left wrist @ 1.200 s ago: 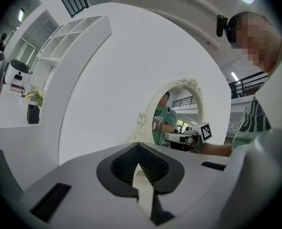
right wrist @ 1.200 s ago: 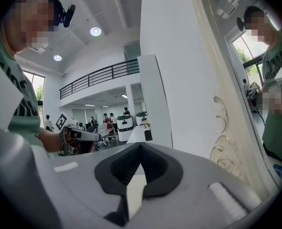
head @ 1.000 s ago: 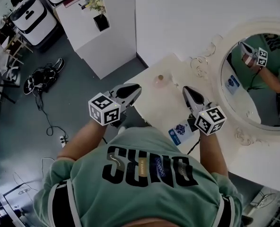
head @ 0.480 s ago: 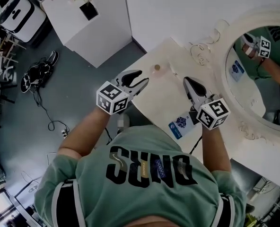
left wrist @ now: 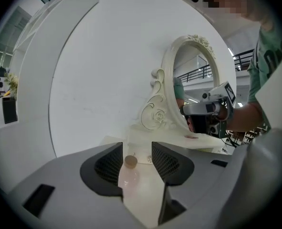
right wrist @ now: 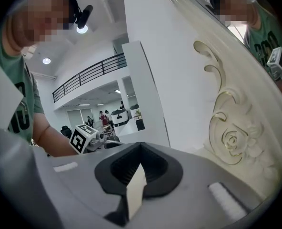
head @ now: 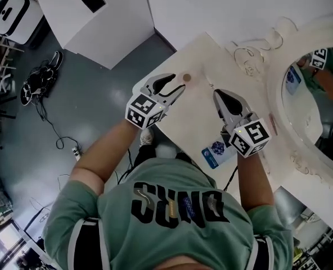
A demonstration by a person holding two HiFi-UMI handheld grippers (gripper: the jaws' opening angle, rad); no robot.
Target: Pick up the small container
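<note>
The left tool [head: 178, 83] is hovering over the table [head: 197, 122], its jaws just having been opening wide, and the small container [left wrist: 130, 161] is standing untouched between them, well left of the mirror [head: 318, 111]. The right tool [right wrist: 140, 149] is hovering nearer the mirror, jaws together, empty.

The mirror [head: 318, 100] runs off the right edge — small container [head: 186, 77] barely resolvable.

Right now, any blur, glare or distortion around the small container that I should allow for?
Left gripper view: fisheye bows the mirror frame, but the small container is sharp, with a soft sheen on the table before it. Head view: even light, no blur, the container tiny. Right gripper view: edges curve strongly, a ceiling lamp burns bright, container not in frame.
</note>
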